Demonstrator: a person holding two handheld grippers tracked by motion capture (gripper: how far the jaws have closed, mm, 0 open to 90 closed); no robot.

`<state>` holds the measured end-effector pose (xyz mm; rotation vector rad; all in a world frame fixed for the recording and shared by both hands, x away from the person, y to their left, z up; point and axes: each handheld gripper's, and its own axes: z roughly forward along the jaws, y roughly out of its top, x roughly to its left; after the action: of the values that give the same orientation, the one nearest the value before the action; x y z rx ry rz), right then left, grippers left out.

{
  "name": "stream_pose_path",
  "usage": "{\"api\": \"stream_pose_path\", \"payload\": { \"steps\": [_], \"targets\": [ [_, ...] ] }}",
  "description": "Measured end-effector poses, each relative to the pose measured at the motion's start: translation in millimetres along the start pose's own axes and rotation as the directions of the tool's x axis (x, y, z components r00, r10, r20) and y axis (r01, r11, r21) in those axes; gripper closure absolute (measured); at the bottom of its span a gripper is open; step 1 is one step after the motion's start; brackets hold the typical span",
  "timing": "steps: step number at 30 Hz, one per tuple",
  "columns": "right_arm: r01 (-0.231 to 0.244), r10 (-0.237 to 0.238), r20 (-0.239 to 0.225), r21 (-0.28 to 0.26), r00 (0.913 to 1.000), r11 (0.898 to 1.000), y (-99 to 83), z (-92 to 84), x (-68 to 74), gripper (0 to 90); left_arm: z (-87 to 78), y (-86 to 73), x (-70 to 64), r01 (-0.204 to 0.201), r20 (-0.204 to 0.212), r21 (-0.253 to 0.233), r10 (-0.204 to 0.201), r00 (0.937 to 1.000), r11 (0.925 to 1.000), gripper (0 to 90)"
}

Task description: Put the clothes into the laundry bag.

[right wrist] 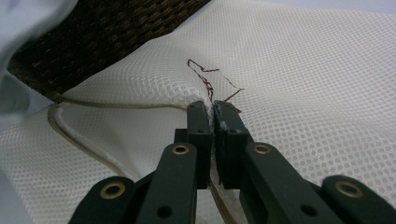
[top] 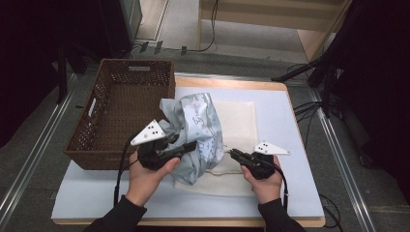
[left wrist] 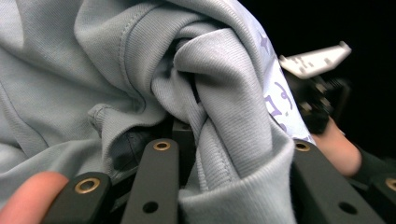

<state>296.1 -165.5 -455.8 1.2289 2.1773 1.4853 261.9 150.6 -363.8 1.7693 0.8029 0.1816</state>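
Your left gripper (top: 186,145) is clamped on a bunched fold of the pale grey garment (top: 198,130), held up just right of the wicker basket (top: 121,111). Your right gripper (right wrist: 213,116) pinches the white mesh laundry bag (right wrist: 299,79) at its opening edge. Lift that edge to widen the mouth, then feed the garment in fold first.

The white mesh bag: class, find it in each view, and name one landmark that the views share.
High view: white mesh bag flat mid-table, partly under the grey garment.
Left gripper view: garment fills the foreground.
Right gripper view: mesh across the picture, pinched by the right gripper.
Shared landmark: the grey garment.
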Motion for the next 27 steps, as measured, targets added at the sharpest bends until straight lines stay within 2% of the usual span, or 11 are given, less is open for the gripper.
{"api": "stream_pose_path", "payload": {
  "steps": [4,6,10,14,15,17,19,21,23,26,27],
  "targets": [
    [-0.005,0.005,0.000,-0.001,1.0000,1.000,0.2,-0.2,0.0,86.5,3.8,-27.1,-13.7,-0.009,0.037,0.051,0.007,0.9993,0.9986,69.7],
    [-0.006,0.006,0.000,-0.001,1.0000,1.000,0.4,-0.2,-0.2,86.5,7.4,-41.4,-18.6,-0.013,0.043,0.081,0.009,0.9990,0.9966,69.7],
    [-0.007,0.007,0.001,0.004,1.0000,1.000,0.1,0.4,-0.5,86.5,12.6,-67.0,-22.0,0.034,0.081,0.101,-0.043,0.9958,0.9943,69.5],
    [-0.016,0.016,0.008,0.007,0.9998,1.000,-0.2,0.8,-1.4,86.6,16.0,-85.5,-28.6,0.039,0.124,0.130,-0.055,0.9907,0.9908,69.2],
    [-0.020,0.020,0.009,0.006,0.9998,1.000,-0.3,0.9,-1.9,86.6,18.4,-88.9,-29.7,0.034,0.135,0.151,-0.054,0.9894,0.9879,68.9],
    [-0.023,0.023,0.009,0.003,0.9997,1.000,-0.3,1.1,-2.8,86.6,26.4,-94.7,-32.1,0.014,0.123,0.194,-0.039,0.9916,0.9809,68.1],
    [-0.023,0.023,0.006,0.005,0.9997,1.000,0.0,1.6,-2.7,86.6,37.1,-99.4,-33.6,0.011,0.078,0.218,-0.028,0.9966,0.9760,66.4],
    [-0.015,0.015,0.006,0.005,0.9999,1.000,-0.1,2.2,-1.8,86.6,42.2,-100.2,-33.8,0.031,0.068,0.206,-0.046,0.9966,0.9780,61.0],
    [-0.015,0.015,0.008,0.007,0.9999,1.000,-0.1,1.7,-1.3,86.6,42.9,-97.1,-36.8,0.021,0.055,0.197,-0.032,0.9979,0.9802,52.6],
    [-0.024,0.024,0.006,0.006,0.9997,1.000,-0.7,0.7,-2.4,86.5,36.2,-87.7,-43.4,-0.006,0.016,0.205,0.003,0.9999,0.9788,25.0],
    [-0.021,0.021,0.006,0.005,0.9998,1.000,-0.8,0.9,-3.0,86.5,32.3,-83.3,-44.2,-0.007,0.015,0.190,0.004,0.9999,0.9817,20.4]
  ]
}}
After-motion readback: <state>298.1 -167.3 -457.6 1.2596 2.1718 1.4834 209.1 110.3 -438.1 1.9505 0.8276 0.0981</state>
